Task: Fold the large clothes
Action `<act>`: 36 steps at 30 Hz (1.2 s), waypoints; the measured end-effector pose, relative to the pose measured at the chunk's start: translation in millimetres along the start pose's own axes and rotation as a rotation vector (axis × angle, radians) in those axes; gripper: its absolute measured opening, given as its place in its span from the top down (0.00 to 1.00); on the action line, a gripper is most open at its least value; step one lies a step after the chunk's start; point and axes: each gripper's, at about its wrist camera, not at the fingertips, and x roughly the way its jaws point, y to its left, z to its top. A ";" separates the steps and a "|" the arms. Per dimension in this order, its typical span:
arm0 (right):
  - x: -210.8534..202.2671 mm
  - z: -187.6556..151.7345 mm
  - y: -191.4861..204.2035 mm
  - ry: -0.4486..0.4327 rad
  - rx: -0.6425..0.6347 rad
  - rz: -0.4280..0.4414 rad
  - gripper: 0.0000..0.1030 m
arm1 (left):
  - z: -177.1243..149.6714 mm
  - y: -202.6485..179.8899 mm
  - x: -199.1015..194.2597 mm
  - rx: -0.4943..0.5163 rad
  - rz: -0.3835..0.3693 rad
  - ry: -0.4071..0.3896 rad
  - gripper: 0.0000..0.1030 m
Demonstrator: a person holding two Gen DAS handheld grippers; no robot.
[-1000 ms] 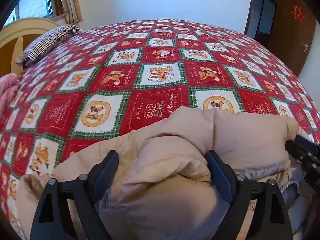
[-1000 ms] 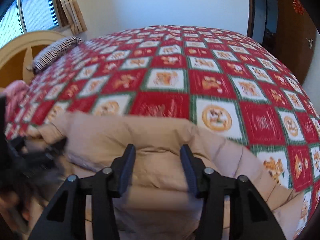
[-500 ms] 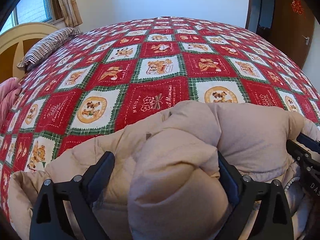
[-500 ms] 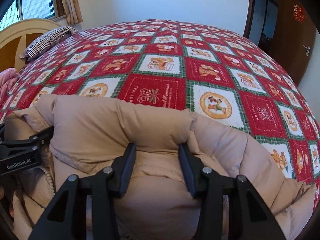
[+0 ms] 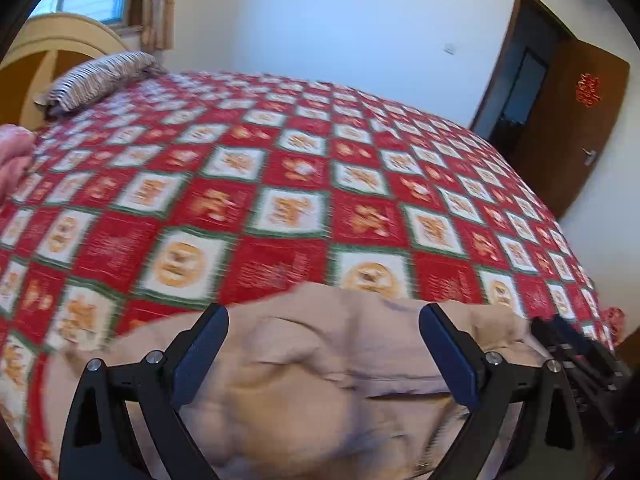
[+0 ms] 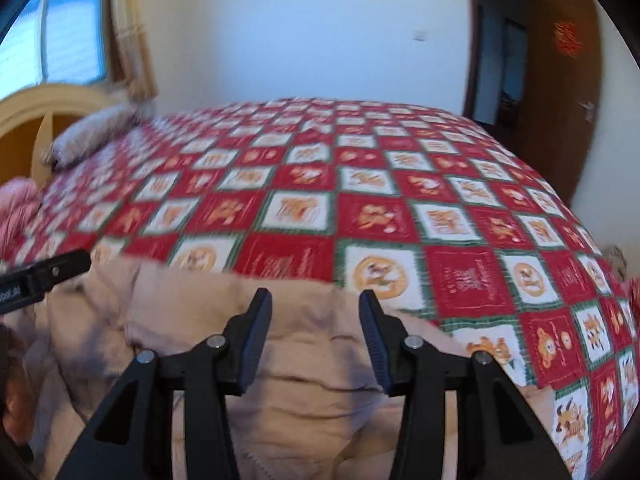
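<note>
A beige puffy jacket (image 5: 320,364) lies bunched on the near part of the bed, over a red patchwork quilt (image 5: 280,208). My left gripper (image 5: 322,314) hovers just above it, jaws wide apart, with the fabric below and not pinched. In the right wrist view the same jacket (image 6: 200,320) spreads under my right gripper (image 6: 316,300), whose jaws stand partly apart with no fold visibly squeezed between them. The right gripper's body (image 5: 580,356) shows at the right edge of the left view. At the left edge of the right view sits a finger of the left gripper (image 6: 48,272).
A striped pillow (image 5: 100,80) lies by the yellow headboard (image 5: 44,52) at the far left. A pink blanket (image 5: 12,156) sits at the left edge. A brown door (image 5: 572,128) stands open at the right. The quilt (image 6: 360,184) stretches flat beyond the jacket.
Both grippers have risen and tilted up, so the jacket sits lower in each view. The thick fold that bulged between the left jaws now lies flat beneath them.
</note>
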 end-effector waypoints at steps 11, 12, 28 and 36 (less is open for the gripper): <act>54.7 -28.3 -17.9 0.181 0.034 0.013 0.57 | -35.8 -30.0 69.8 0.146 0.178 0.129 0.01; 55.9 -28.7 -17.4 0.183 0.033 0.011 0.57 | -37.9 -30.2 69.6 0.151 0.184 0.123 0.01; 62.6 -32.1 -7.9 0.184 0.001 -0.047 0.56 | -44.8 -32.3 73.2 0.162 0.219 0.091 0.01; 65.1 -31.2 -4.8 0.190 -0.015 -0.066 0.55 | -44.9 -34.1 75.9 0.167 0.231 0.095 0.01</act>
